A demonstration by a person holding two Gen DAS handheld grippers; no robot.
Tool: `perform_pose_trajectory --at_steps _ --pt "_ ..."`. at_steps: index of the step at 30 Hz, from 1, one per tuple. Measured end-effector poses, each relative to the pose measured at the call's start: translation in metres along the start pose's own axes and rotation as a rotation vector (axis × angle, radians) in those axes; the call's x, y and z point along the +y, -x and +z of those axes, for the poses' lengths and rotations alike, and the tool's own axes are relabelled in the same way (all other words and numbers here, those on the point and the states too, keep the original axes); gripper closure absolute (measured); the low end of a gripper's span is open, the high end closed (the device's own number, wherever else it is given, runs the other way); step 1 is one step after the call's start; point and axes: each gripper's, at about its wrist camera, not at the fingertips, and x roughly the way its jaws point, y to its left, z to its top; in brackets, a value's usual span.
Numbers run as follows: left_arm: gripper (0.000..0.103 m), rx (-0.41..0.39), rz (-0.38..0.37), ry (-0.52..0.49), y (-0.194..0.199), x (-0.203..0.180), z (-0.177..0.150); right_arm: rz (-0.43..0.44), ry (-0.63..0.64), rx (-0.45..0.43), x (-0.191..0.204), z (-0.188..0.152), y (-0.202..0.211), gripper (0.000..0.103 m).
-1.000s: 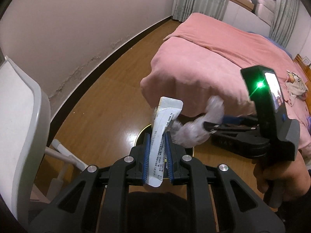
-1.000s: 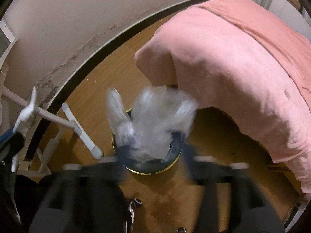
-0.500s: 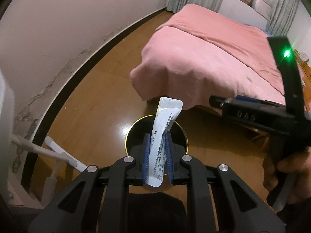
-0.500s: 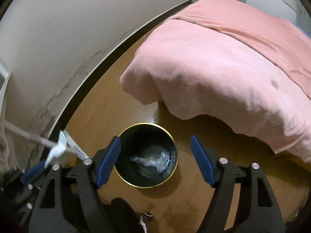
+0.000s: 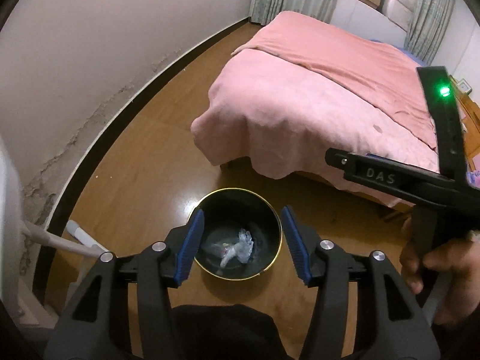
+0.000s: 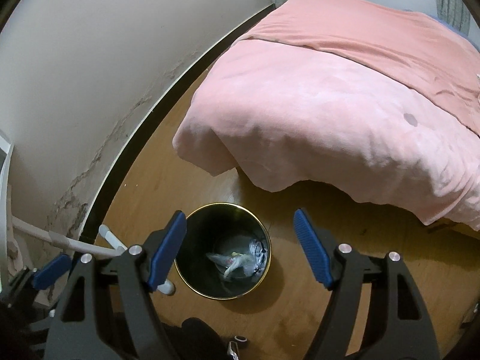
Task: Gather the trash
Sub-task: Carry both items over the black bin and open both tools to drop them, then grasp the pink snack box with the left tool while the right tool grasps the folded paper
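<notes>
A round black trash bin with a gold rim (image 5: pixel 271 210) (image 6: pixel 264 225) stands on the wooden floor below both grippers. Crumpled clear plastic and a white wrapper (image 5: pixel 237 247) (image 6: pixel 237 259) lie in its bottom. My left gripper (image 5: pixel 242 241) is open and empty, directly above the bin. My right gripper (image 6: pixel 240 247) is open and empty, also above the bin. The right gripper's body (image 5: pixel 405 180) shows at the right of the left wrist view, held in a hand (image 5: pixel 435 273). A blue pad of the left gripper (image 6: pixel 51 270) shows at the lower left of the right wrist view.
A bed with a pink blanket (image 5: pixel 315 102) (image 6: pixel 345 105) overhangs the floor just behind the bin. A white wall with a dark baseboard (image 5: pixel 90 156) runs along the left. White chair legs (image 5: pixel 69 243) (image 6: pixel 90 247) stand left of the bin.
The right gripper opened and dropped the plastic bag into the bin, then drew back. The left gripper opened and the white wrapper fell into the bin.
</notes>
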Motion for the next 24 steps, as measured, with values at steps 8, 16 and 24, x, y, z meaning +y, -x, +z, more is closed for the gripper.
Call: perform_pose_trajectory --at_steps 8,16,24 --pt "0.036 -0.114 0.097 0.029 0.098 0.034 -0.022 0.039 0.142 -0.054 0.046 -0.01 0.031 0.031" --pt "0.015 -0.259 0.438 0.285 0.245 0.165 -0.11 0.251 0.442 -0.133 0.179 -0.046 0.094 0.028" --pt "0.014 -0.188 0.805 0.688 0.338 0.31 -0.253 0.483 0.761 -0.155 0.325 -0.127 0.15 0.027"
